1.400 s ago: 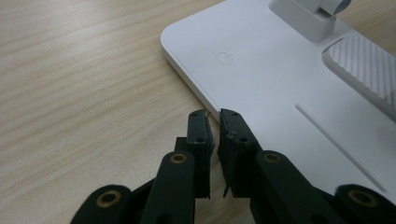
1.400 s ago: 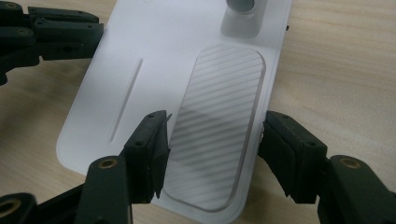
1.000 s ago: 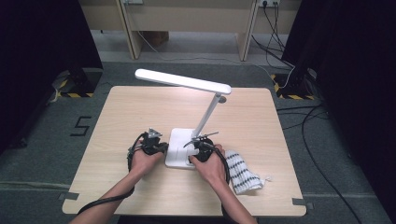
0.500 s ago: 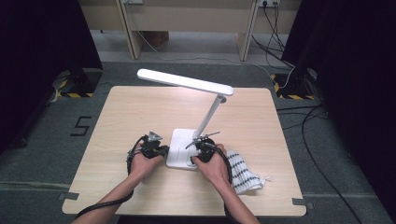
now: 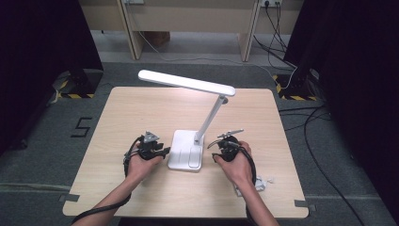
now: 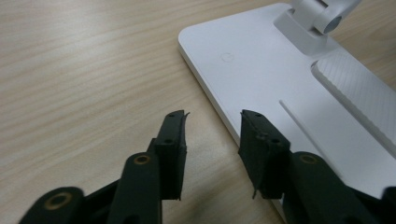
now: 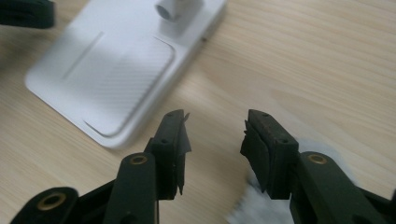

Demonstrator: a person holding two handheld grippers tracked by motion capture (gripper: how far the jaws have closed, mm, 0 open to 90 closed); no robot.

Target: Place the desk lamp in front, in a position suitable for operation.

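Left gripper [image 5: 162, 151] sits just left of the white lamp base [image 5: 186, 155]; I see its jaws have just been opening and now stand apart, straddling the base's near edge with nothing pressed between the pads. Ahead of it and to the right, the lamp's stem foot [image 6: 314, 18] rises from the base. My right gripper [image 5: 217, 144] hovers just off the base's other side, jaws parted and empty over bare table [image 5: 141, 108]. Below its right jaw I make out a blurred white cloth [image 7: 261, 205] lying on the wood.
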